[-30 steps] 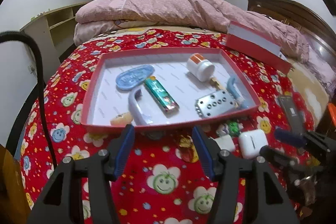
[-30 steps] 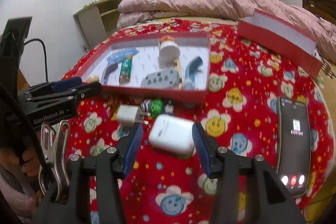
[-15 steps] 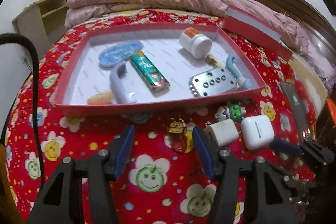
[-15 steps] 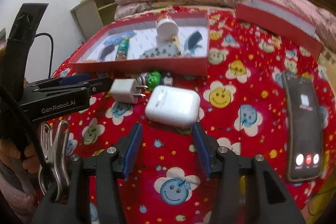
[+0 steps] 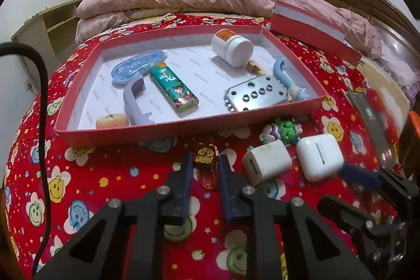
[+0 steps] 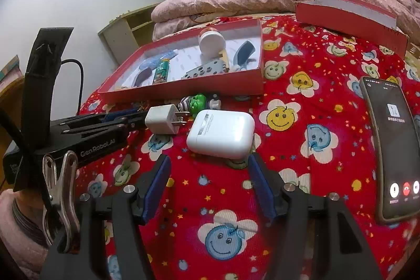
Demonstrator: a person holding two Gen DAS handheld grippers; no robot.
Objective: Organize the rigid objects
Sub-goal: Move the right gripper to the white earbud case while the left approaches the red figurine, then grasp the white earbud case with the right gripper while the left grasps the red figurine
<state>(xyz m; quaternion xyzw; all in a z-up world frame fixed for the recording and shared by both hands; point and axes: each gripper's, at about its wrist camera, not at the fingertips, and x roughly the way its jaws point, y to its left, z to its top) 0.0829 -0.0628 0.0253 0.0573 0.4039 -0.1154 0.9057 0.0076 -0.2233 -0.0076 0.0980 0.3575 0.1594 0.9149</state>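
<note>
On the red flowered bedspread, my left gripper [image 5: 205, 159] is shut on a small brown charm [image 5: 206, 175] with a yellow cartoon face, just before the red tray [image 5: 183, 129]. Right of it lie a white charger plug [image 5: 266, 165], a white earbud case [image 5: 319, 156] and a green toy figure [image 5: 286, 129]. In the right wrist view, my right gripper [image 6: 208, 162] has its jaws opening. The earbud case [image 6: 220, 134] lies just beyond its tips, untouched. The left gripper [image 6: 136, 117] reaches in from the left beside the plug [image 6: 162, 122].
The tray holds a white bottle [image 5: 232, 47], a green pack [image 5: 173, 88], a holed metal plate [image 5: 256, 96], a blue case [image 5: 139, 66] and a lilac handle [image 5: 134, 101]. A lit phone [image 6: 391, 143] lies at the right. A red lid [image 5: 309, 28] leans on the pink quilt behind.
Both grippers have come down toward the bedspread. The left jaws have closed around the brown charm. The right jaws have spread wider in front of the earbud case.
</note>
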